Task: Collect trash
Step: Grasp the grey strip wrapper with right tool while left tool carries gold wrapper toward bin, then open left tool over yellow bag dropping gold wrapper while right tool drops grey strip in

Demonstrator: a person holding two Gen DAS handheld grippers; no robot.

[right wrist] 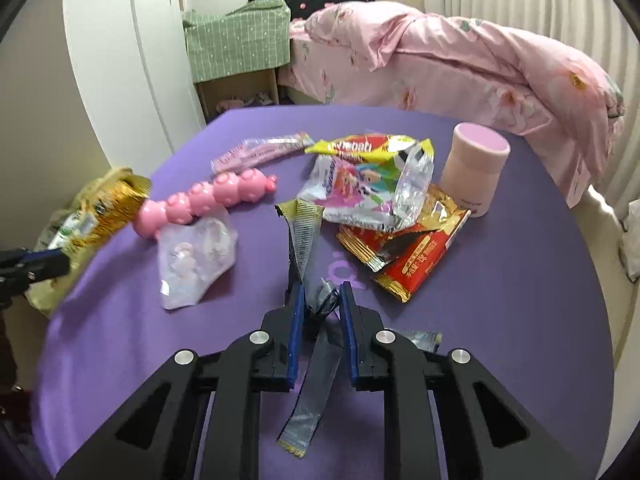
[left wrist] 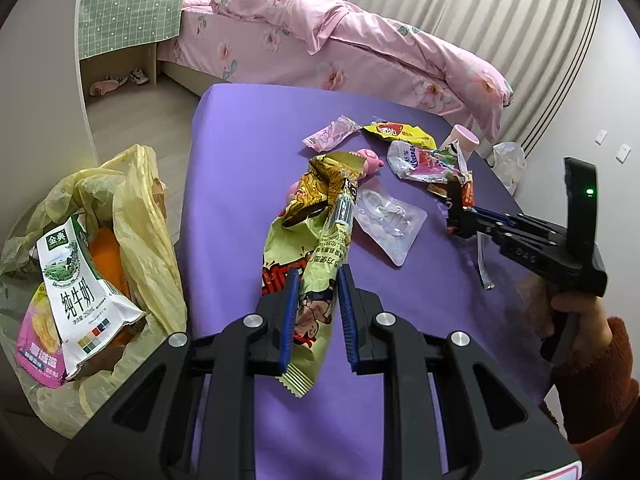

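My left gripper [left wrist: 319, 274] is shut on a long yellow-green snack wrapper [left wrist: 316, 216], which hangs above the purple table [left wrist: 240, 160]. Just left of it, a yellow trash bag [left wrist: 132, 216] gapes open below the table edge, with a milk carton [left wrist: 80, 280] inside. My right gripper [right wrist: 321, 286] is shut on a crumpled silver strip wrapper [right wrist: 316, 376]; the strip runs between the blue pads and dangles under them. The left wrist view shows the right gripper [left wrist: 454, 208] over the table's right side, in a hand with an orange sleeve [left wrist: 592, 376].
More litter lies on the table: a pink wrapper [right wrist: 260, 150], a yellow-red wrapper [right wrist: 360, 148], a colourful tissue pack [right wrist: 360, 188], red-gold wrappers [right wrist: 412, 256] and a clear pouch [right wrist: 196, 256]. A pink bumpy toy [right wrist: 208, 200] and a pink cup [right wrist: 476, 168] stand among them. A bed [right wrist: 440, 64] lies behind.
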